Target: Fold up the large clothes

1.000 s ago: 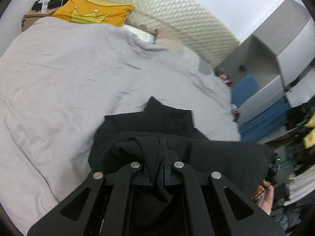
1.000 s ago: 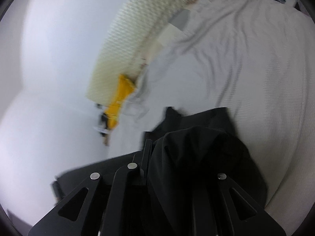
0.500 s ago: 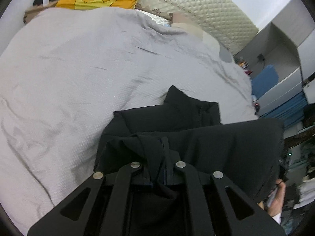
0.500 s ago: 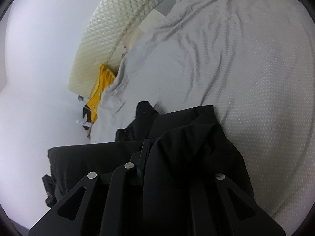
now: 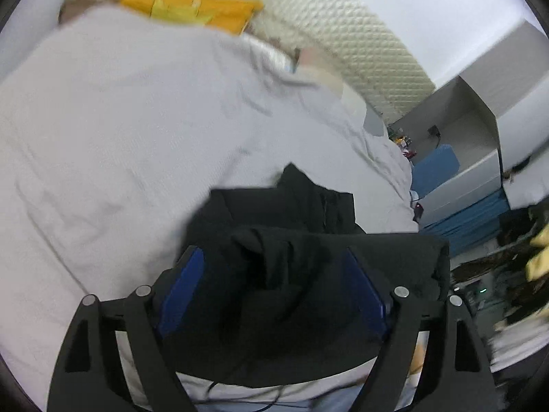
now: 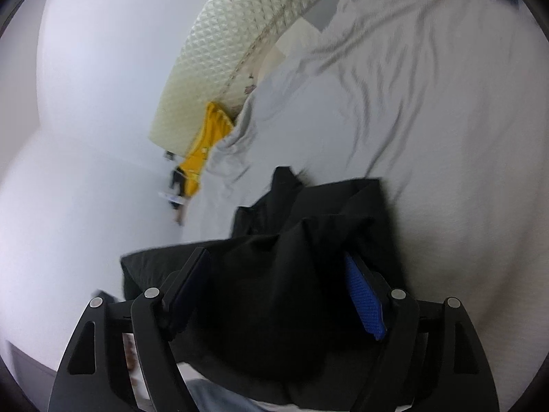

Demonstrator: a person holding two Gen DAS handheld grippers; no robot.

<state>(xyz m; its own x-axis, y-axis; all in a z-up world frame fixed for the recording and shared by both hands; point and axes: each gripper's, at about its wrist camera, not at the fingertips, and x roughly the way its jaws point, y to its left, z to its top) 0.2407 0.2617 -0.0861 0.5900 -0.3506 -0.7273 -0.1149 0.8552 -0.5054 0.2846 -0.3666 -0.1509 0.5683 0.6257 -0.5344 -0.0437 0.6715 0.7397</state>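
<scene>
Jaws of both grippers stand wide apart, blue pads exposed, with black cloth lying loose between them and not pinched. Left gripper: the black garment drapes across the gap and hangs over the near edge; neither pad presses it. Right gripper: same condition, fabric bunched between the spread fingers, the right pad clear of the cloth on its inner face as far as I can see.

Garment location: near edge of the bed, on the pale grey cover, partly on the mattress and partly hanging toward me. A flat layer lies further in, with a pointed corner or collar sticking up beyond it, and a thicker doubled layer sits on top nearer my jaws.

Judgement on progress: at least one fold looks laid over, since two stacked layers are visible. The stack is not tidy; top layer is lumpy at the centre and the far corner protrudes. Remaining, I think: smoothing, squaring edges, perhaps a further fold. Frames are motion-blurred, so finer detail cannot be read.

Yellow pillow sits at the quilted headboard, well apart.
</scene>
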